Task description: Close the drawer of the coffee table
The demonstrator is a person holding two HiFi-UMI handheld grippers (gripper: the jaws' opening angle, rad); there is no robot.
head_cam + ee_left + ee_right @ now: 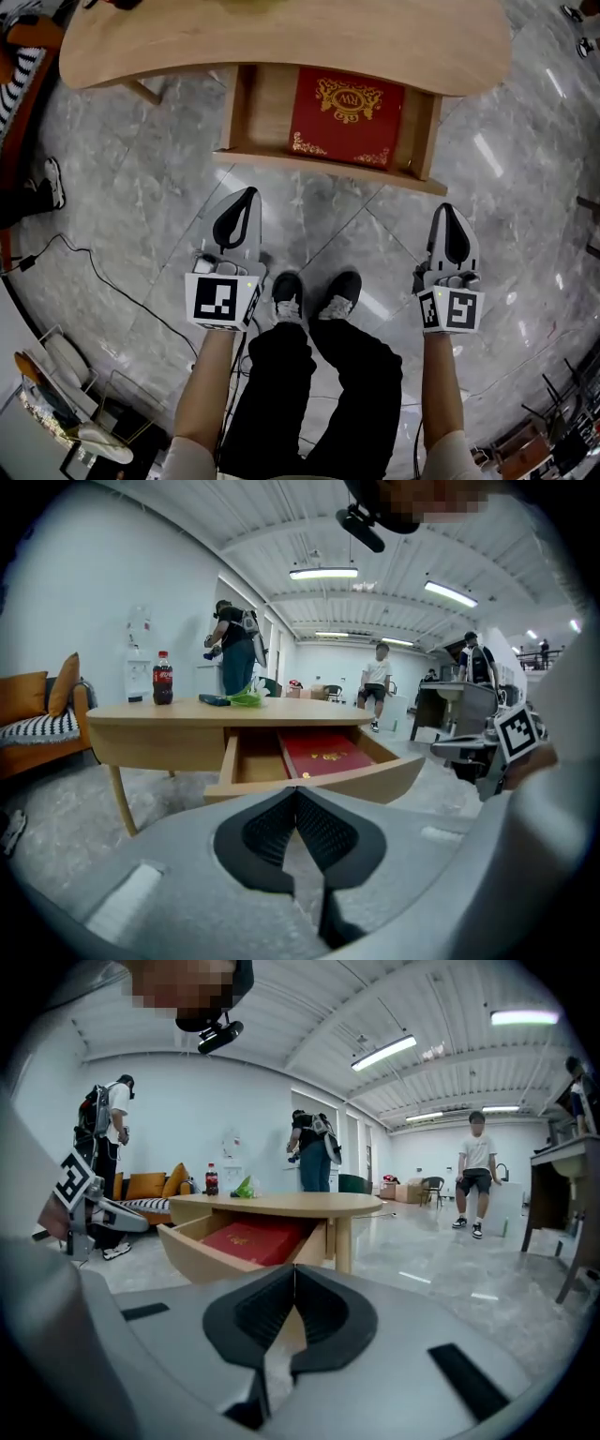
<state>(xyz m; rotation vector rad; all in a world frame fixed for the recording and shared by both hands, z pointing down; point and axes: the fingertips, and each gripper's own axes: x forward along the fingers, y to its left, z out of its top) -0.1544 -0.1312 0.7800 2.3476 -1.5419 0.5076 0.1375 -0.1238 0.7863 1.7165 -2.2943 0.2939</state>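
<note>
The wooden coffee table stands ahead, its drawer pulled out toward me. A red box with gold print lies inside the drawer. My left gripper hangs shut, short of the drawer's front at its left end. My right gripper is also shut, just right of the drawer's right corner and a little nearer me. Neither touches the drawer. In the left gripper view the drawer shows straight ahead; in the right gripper view the drawer sits left of centre.
Marble floor surrounds the table, with a black cable at left. A cola bottle and green item sit on the tabletop. An orange sofa stands left; several people stand farther off.
</note>
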